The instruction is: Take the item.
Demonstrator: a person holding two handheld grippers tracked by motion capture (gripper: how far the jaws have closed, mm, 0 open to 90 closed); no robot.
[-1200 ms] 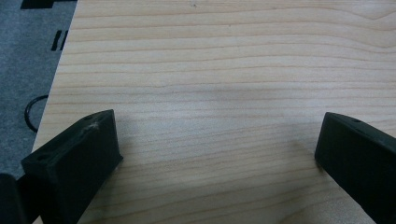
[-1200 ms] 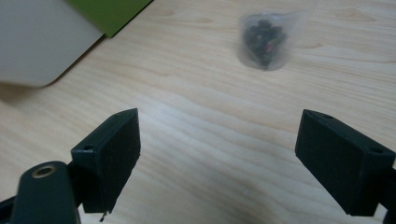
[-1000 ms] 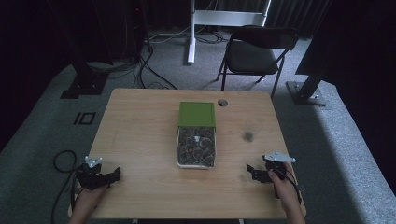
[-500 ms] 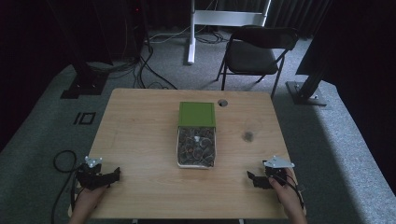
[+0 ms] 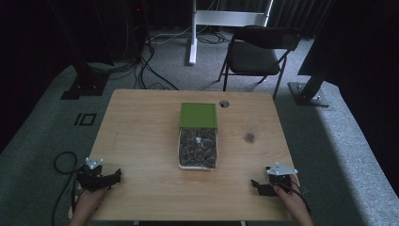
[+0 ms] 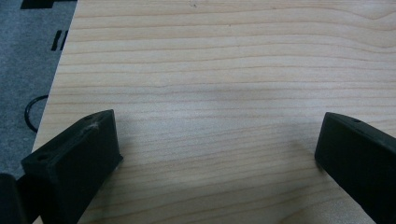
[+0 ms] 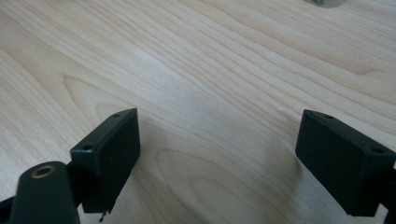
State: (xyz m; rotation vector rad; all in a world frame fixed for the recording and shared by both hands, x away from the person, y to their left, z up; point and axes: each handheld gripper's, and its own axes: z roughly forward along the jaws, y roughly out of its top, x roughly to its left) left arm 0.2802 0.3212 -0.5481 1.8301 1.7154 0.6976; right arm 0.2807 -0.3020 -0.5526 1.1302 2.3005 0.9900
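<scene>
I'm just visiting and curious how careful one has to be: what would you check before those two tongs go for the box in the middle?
1. Left tongs open: ok, jaws stand wide apart over bare wood.
2. Right tongs open: ok, nothing between the jaws.
3. Box within reach: ok, it sits mid-table between both hands, probably an easy reach.
4. Green lid off: ok, it lies at the box's far end, contents exposed.
5. Path clear: ok, bare table lies between tongs and box.
6. What the small pieces inside are: cannot tell, too small.
</scene>
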